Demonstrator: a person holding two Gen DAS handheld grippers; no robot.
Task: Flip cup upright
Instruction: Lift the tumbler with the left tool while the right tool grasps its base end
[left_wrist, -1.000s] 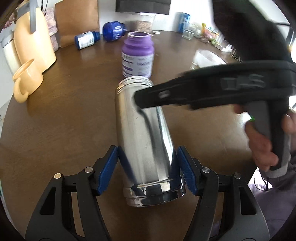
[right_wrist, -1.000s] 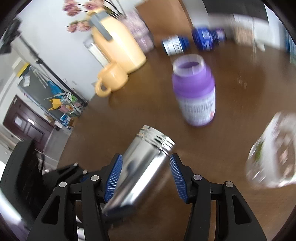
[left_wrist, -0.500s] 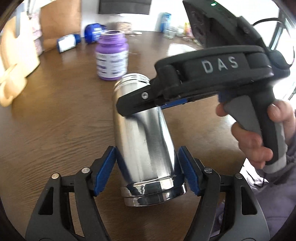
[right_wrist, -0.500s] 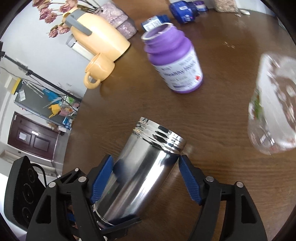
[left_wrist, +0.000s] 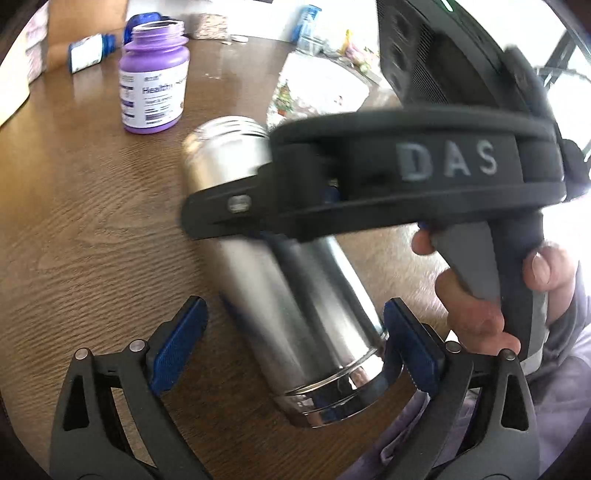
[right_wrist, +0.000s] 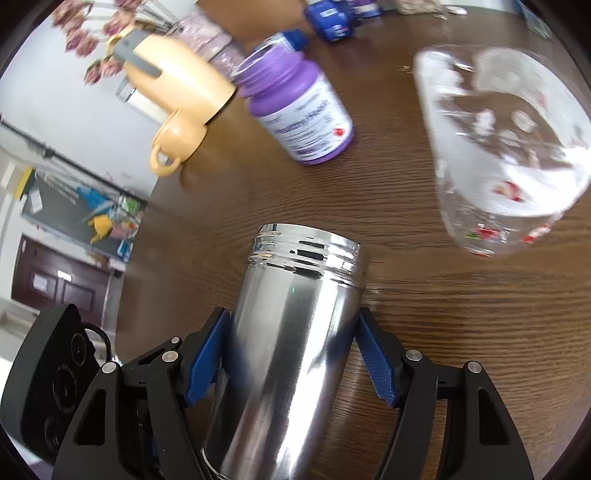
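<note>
In the left view, the left tongs (left_wrist: 293, 349) are standing spread wide, their blue pads (left_wrist: 177, 349) flanking the closed base end of the cup (left_wrist: 295, 295); the left pad is clearly apart from the steel, while the right pad is sitting just beside the base, and I cannot tell whether it is touching. The cup, a steel cylinder, is lying tilted over the bench (left_wrist: 92, 221), its threaded mouth pointing away from the left tongs. Crossing above the cup's upper half is the right tongs (left_wrist: 229, 206), a hand (left_wrist: 480, 295) gripping its grey handle at the right.

In the right view, the right tongs (right_wrist: 291, 358) are clenching on the cup (right_wrist: 288, 350), both blue pads (right_wrist: 207, 354) appearing to press its sides below the threaded rim, though blur is softening the contact. The cup's mouth is pointing ahead of these tongs, over the bench (right_wrist: 461, 350).

Farther ahead and slightly left, a purple bottle (right_wrist: 303, 110) is standing uncapped. To the right of it a clear printed cup (right_wrist: 498, 155) is lying on its side. Ahead to the left, a yellow mug (right_wrist: 177, 144) is sitting against a yellow jug (right_wrist: 177, 81). Beyond the purple bottle, blue bottles (right_wrist: 332, 18) are lying near the bench's far edge.
</note>
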